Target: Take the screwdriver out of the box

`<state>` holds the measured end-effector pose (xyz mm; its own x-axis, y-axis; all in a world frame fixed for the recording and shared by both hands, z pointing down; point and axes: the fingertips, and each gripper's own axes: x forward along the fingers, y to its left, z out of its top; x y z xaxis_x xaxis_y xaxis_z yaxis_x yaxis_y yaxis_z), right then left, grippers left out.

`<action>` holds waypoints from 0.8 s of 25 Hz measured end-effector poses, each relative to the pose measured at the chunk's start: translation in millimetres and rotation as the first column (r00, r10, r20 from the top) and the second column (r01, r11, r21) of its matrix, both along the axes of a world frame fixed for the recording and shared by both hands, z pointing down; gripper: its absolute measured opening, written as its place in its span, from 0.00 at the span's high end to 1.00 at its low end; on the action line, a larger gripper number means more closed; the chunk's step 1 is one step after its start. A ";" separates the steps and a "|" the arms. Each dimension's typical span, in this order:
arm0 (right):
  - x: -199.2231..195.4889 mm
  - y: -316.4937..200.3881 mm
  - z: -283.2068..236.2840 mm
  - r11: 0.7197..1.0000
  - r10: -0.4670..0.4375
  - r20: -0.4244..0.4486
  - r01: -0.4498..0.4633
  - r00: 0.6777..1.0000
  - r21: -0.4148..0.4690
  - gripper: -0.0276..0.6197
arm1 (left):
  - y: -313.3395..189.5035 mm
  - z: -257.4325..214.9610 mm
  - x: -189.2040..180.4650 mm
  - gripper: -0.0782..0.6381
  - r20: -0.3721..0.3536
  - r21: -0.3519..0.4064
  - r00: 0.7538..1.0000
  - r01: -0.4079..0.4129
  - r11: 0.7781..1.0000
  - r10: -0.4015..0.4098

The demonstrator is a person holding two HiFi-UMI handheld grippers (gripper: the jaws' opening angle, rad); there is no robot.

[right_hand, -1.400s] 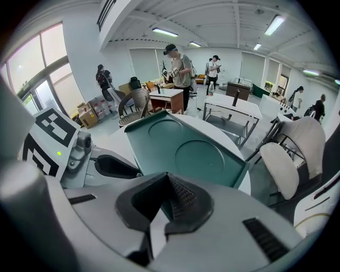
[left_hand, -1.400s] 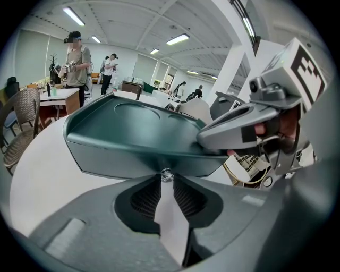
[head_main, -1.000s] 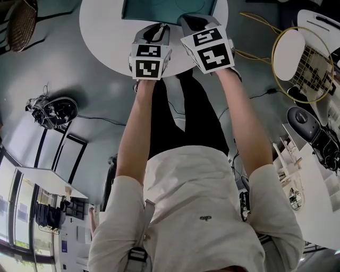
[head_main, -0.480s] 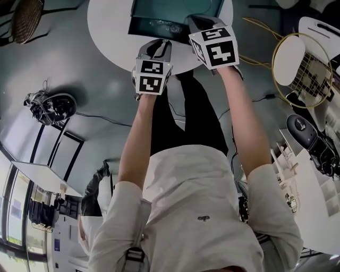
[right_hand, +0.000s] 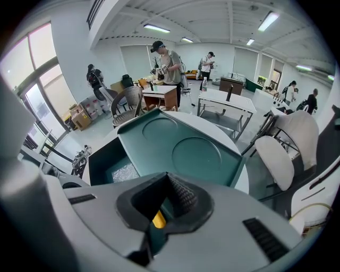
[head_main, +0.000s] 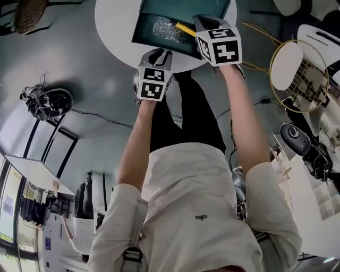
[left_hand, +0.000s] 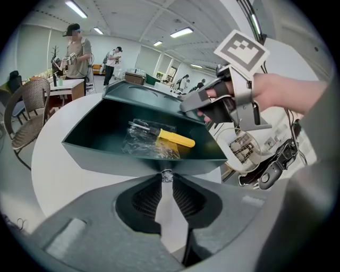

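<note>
A dark green box stands open on the white round table. Inside it lie the yellow-handled screwdriver and a crumpled clear bag. My right gripper is at the box's right rim, shut on the edge of the raised lid. The yellow handle shows below its jaws. My left gripper hovers at the table's near edge, just short of the box's front wall. Its jaws stand narrowly apart with nothing between them.
The table is round, with floor all about it. A wicker chair stands to the left and a yellow-framed chair to the right. Cables lie on the floor. People stand at far tables.
My left gripper has drawn back from the box toward the table's near edge. The box's inside with the screwdriver has come into the head view. The right gripper stays at the box.
</note>
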<state>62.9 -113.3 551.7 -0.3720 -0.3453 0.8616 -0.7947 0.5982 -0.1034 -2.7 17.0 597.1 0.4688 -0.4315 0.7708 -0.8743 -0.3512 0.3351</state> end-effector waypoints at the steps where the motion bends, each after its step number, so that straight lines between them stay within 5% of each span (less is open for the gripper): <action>1: -0.9 0.4 -0.3 1.000 -0.002 -0.001 0.002 1.000 -0.002 0.95 | 2.7 0.0 -1.0 0.79 -0.001 -0.003 1.000 0.003 1.000 -0.003; 17: -4.9 2.2 -1.9 0.999 -0.033 0.029 0.033 0.999 -0.023 0.94 | 20.1 -10.6 -6.0 0.78 -0.051 -0.003 0.998 0.042 0.999 -0.042; 20: -10.7 12.8 -9.3 0.996 -0.079 0.033 0.080 0.996 -0.029 0.84 | 27.1 -21.9 -20.2 0.78 -0.050 -0.003 0.996 0.073 0.997 -0.073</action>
<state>52.1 -100.5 542.5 -0.4246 -0.2874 0.8586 -0.7406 0.6557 -0.1468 -23.0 44.1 575.2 0.4738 -0.4649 0.7479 -0.8798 -0.2866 0.3792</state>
